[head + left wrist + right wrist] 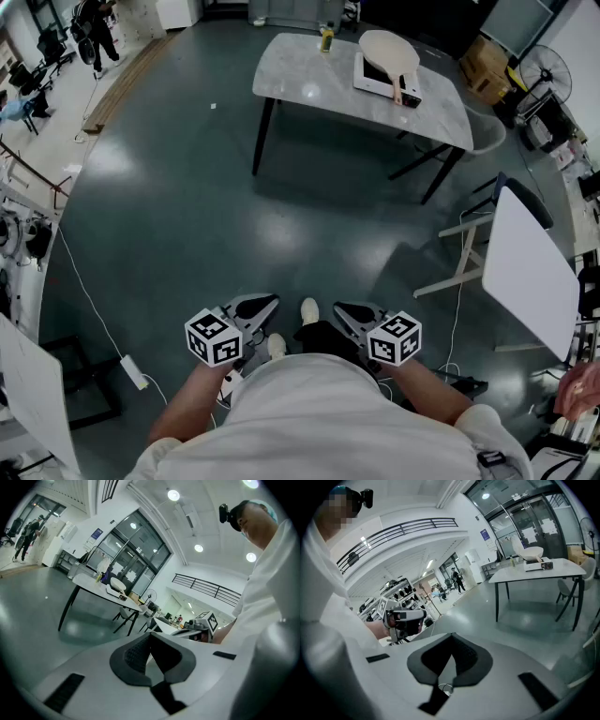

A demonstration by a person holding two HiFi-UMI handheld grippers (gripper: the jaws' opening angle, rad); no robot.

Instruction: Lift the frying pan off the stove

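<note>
Frying pan: sits on the stove, well ahead of both tools and across open floor. Its handle points roughly back toward them, and neither tool touches it.
Floor: a wide dark stretch lies between the tools and the desk. It has to be crossed before anything can be reached.
Desk: a pale top on dark legs, far in front of the tools. It carries the stove, with a bottle near its far edge.
Stove: a white flat unit toward the right half of the desk, directly under the pan.
Person: stands upright with both tools held close in front of the waist, side by side and tipped slightly downward.
Left tool: jaws are fully together with nothing between them.
Right tool: jaws are likewise pressed together and empty.
Step in hand: judged to be the very start, since the approach to the desk has not begun and no lifting is under way.
Next move calls for: walking up to the desk until the handle is within reach. One tool, probably the right, then has to spread its jaws, line them up across the handle and close firmly before raising the pan straight up off the stove.
Risk: a loose hold on the handle could let the pan tip.
</note>
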